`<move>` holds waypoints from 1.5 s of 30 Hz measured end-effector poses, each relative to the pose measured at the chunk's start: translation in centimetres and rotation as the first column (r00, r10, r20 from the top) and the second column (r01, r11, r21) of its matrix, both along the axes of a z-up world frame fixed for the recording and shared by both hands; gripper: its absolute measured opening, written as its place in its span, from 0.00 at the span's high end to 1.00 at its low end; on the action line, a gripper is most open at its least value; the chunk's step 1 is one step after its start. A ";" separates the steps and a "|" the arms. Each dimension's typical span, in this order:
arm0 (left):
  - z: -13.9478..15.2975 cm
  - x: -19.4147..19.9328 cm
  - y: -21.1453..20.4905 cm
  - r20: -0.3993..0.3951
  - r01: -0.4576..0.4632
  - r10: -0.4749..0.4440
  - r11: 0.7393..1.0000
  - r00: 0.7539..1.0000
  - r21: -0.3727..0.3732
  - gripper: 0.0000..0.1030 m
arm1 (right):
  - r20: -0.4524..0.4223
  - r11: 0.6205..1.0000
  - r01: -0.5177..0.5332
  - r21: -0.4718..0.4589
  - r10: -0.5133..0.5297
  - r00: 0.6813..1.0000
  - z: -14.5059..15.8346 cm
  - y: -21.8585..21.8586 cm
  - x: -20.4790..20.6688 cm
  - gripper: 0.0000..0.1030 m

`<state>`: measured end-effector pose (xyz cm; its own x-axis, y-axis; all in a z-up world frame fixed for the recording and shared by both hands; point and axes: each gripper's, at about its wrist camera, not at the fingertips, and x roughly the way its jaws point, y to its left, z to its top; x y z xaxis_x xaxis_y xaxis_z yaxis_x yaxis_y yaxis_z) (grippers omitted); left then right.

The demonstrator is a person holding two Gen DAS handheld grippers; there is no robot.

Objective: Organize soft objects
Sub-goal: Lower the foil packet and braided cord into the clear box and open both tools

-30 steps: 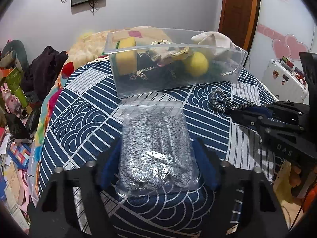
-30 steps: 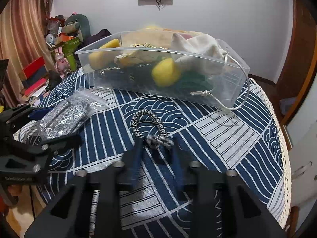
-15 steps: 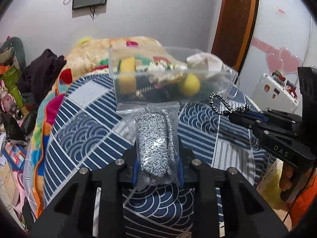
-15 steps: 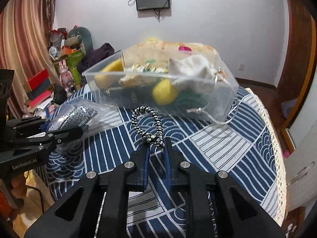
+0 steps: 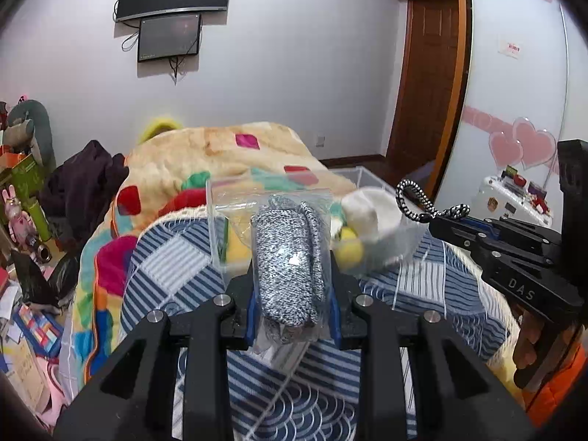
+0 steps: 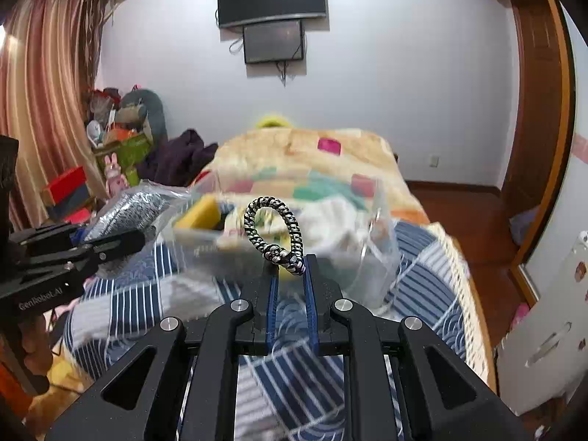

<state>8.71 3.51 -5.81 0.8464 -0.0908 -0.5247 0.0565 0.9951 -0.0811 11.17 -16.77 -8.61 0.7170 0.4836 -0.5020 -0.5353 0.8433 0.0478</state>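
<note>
My left gripper [image 5: 292, 286] is shut on a clear plastic bag of black-and-white knit fabric [image 5: 288, 261] and holds it in the air above the table. The bag also shows in the right wrist view [image 6: 128, 211]. My right gripper [image 6: 290, 272] is shut on a black-and-white braided rope loop [image 6: 273, 226], lifted above the table; the loop also shows in the left wrist view [image 5: 419, 200]. Beyond both stands a clear plastic bin [image 5: 217, 228] with a yellow sponge [image 6: 198, 215], a yellow ball [image 5: 351, 248] and a white cloth [image 5: 371, 209] in it.
The round table has a blue and white patterned cloth [image 5: 169, 261]. Behind it is a bed with a colourful blanket [image 5: 205, 154]. Toys and boxes [image 6: 110, 147] clutter the left side. A wooden door [image 5: 430, 73] and a white cabinet [image 6: 547, 330] are on the right.
Both grippers have risen from the table with their loads. The left one closed on the bag and lifted it; the right one lifted the rope loop. The bin now sits lower in both views.
</note>
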 end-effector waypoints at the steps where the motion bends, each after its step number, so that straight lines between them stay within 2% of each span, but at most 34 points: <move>1: 0.3 0.4 0.0 0.005 -0.003 0.003 1.000 1.000 0.004 0.71 | 0.010 1.000 0.003 0.003 -0.003 1.000 0.3 0.2 0.1 0.88; 5: 1.2 2.4 0.2 0.014 -0.010 0.010 1.000 1.000 0.002 0.71 | 0.049 1.000 0.011 0.025 -0.012 0.999 1.6 0.8 1.1 0.88; 10: 1.2 5.1 0.0 0.008 -0.018 0.018 1.000 1.000 0.016 0.71 | 0.057 0.999 0.020 0.039 -0.022 0.998 2.0 1.7 2.6 0.88; 25: -3.5 11.2 0.4 -0.152 -0.002 0.000 1.000 0.988 -0.010 0.71 | -0.092 1.000 -0.004 -0.012 0.003 0.996 -1.7 5.0 6.2 0.88; 28: -3.9 11.3 0.3 -0.165 0.012 -0.016 1.000 0.986 -0.025 0.70 | -0.119 0.999 -0.021 -0.028 0.018 0.993 -2.3 5.1 6.2 0.87; 31: -4.0 11.3 0.3 -0.167 0.010 -0.013 1.000 0.986 -0.018 0.60 | -0.136 0.998 -0.033 -0.049 0.026 0.990 -2.9 4.9 6.1 0.87; 33: -3.9 10.9 0.2 -0.158 0.007 -0.008 1.000 0.987 -0.007 0.50 | -0.134 0.998 -0.027 -0.052 0.019 0.991 -2.8 4.6 6.0 0.81; 36: -3.6 10.2 0.2 -0.137 0.006 -0.004 1.000 0.991 0.010 0.46 | -0.147 0.999 -0.032 -0.040 0.026 0.989 -2.3 3.8 6.1 0.70; 39: -3.1 9.4 0.3 -0.122 0.009 -0.008 1.000 0.993 0.006 0.45 | -0.143 0.999 -0.034 -0.028 0.029 0.989 -1.9 3.1 5.6 0.63; 45: -1.4 7.2 0.4 -0.067 0.005 -0.005 1.000 0.998 -0.005 0.45 | -0.111 0.999 -0.044 -0.024 0.042 0.993 -0.9 2.7 4.6 0.62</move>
